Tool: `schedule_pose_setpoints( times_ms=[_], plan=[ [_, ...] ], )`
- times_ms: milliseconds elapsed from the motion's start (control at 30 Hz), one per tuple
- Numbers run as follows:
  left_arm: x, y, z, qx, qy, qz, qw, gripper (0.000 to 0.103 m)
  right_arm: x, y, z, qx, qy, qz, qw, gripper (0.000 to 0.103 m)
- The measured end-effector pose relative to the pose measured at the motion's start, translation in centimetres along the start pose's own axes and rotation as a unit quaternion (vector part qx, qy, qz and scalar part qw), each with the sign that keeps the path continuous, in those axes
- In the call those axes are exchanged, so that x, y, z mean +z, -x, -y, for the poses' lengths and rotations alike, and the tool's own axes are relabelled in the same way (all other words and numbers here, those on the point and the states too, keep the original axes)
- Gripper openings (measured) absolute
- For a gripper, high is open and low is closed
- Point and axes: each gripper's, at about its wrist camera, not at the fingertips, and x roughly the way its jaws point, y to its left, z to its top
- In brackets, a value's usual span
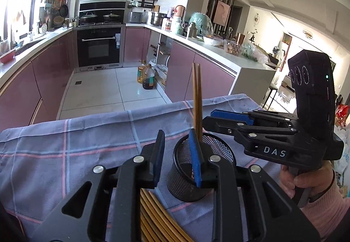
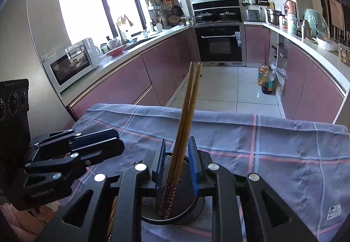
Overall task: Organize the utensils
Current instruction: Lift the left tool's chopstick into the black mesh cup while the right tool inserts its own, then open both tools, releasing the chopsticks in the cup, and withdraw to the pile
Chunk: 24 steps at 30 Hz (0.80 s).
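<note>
On the checked cloth, by item:

Hidden parts: the loose chopsticks [image 1: 153, 215] are cut off by the lower frame edge and partly covered by the left gripper [image 1: 178, 160]; how many lie there cannot be told. The holder's base in the right wrist view is masked by the gripper body.

Mesh holder [image 1: 196, 176]: black wire cup, round, upright on the blue-grey cloth [image 2: 273, 154] with pink and pale lines.

Standing pair [image 2: 186, 124]: two brown wooden chopsticks inside the holder, leaning slightly, plain ends up; patterned dark red ends down in the cup.

Left gripper: fingers spread apart, nothing between them; its right pad sits in front of the holder's rim.

Right gripper [image 2: 176, 166]: fingers parted on either side of the standing pair, gaps visible, no grip.

Loose chopsticks, location: flat on the cloth, just beside the holder, below the left gripper.

Backdrop: kitchen with mauve cabinets [image 2: 135, 80].
</note>
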Motion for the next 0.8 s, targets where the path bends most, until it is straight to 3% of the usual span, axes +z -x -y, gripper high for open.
schedule_pose_setpoints(
  times_ms=[133, 267, 433, 600, 800],
  plan=[
    [-1.2, 3.2, -1.2, 0.025, 0.003, 0.031, 0.9992, 0.034, -1.0, 2.5, -0.9, 0.019, 0.015, 0.025, 0.999, 0.033],
    [-3.5, 5.1, -2.7, 0.042, 0.006, 0.030, 0.9987, 0.038, -3.2, 4.3, -3.1, 0.052, 0.053, 0.026, 0.997, 0.035],
    [-7.3, 4.5, -4.7, 0.053, 0.022, -0.024, 0.9981, 0.039, -6.8, 3.0, -5.4, 0.072, 0.071, -0.027, 0.995, 0.035],
    [-11.2, 2.7, -6.0, 0.059, 0.035, -0.079, 0.9945, 0.039, -9.6, -0.3, -5.8, 0.073, 0.046, -0.090, 0.992, 0.035],
    [-13.7, 0.9, -5.6, 0.056, 0.027, -0.113, 0.9917, 0.039, -11.4, -2.3, -6.7, 0.058, 0.037, -0.122, 0.990, 0.034]
  ],
)
